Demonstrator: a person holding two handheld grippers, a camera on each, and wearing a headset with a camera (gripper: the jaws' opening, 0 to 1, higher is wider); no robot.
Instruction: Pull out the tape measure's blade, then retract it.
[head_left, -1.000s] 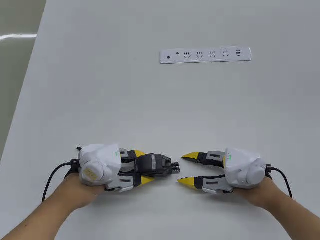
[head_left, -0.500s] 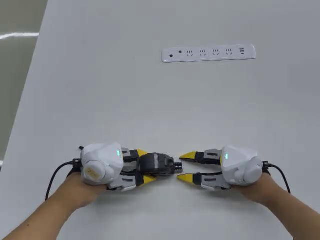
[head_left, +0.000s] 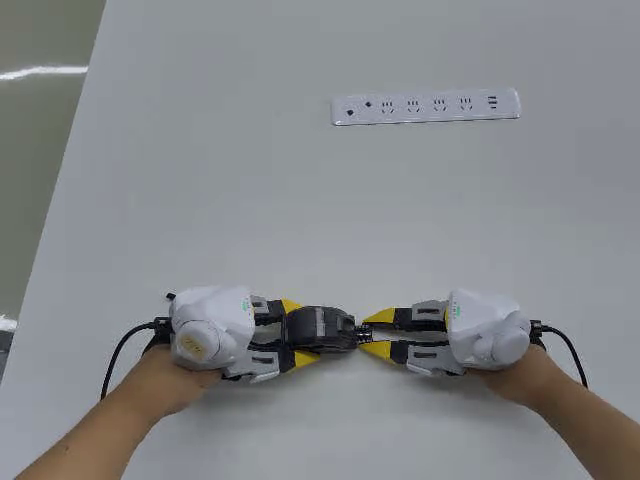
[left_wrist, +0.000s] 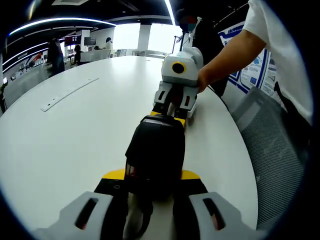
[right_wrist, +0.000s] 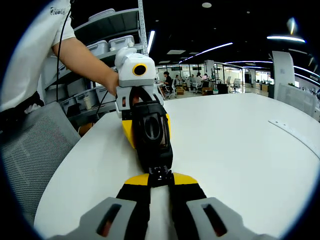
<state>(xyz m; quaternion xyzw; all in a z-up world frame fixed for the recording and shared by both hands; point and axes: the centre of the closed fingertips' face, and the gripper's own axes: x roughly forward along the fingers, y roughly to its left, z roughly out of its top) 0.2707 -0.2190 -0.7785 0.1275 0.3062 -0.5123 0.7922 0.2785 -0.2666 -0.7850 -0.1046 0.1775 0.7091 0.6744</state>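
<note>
Tape measure (head_left: 318, 328), dark and boxy, lying on the white table (head_left: 250, 200) at the near edge, between the two grippers. Clamped across its body by the left gripper (head_left: 297, 331), yellow tips pressed on its near and far sides, case pointing right. Met nose to nose by the right gripper (head_left: 366, 333), jaws drawn narrow around the small hook (right_wrist: 159, 173) at the case's right end. Seems pinched there, though contact is hard to confirm from the head view. No length of blade visible between case and hook. Left hand (head_left: 165, 375) and right hand (head_left: 520, 380) wrapped behind the white gripper housings, a black cable trailing from each. Power strip (head_left: 425, 106) flat on the table, far and right, well apart from the work.
</note>
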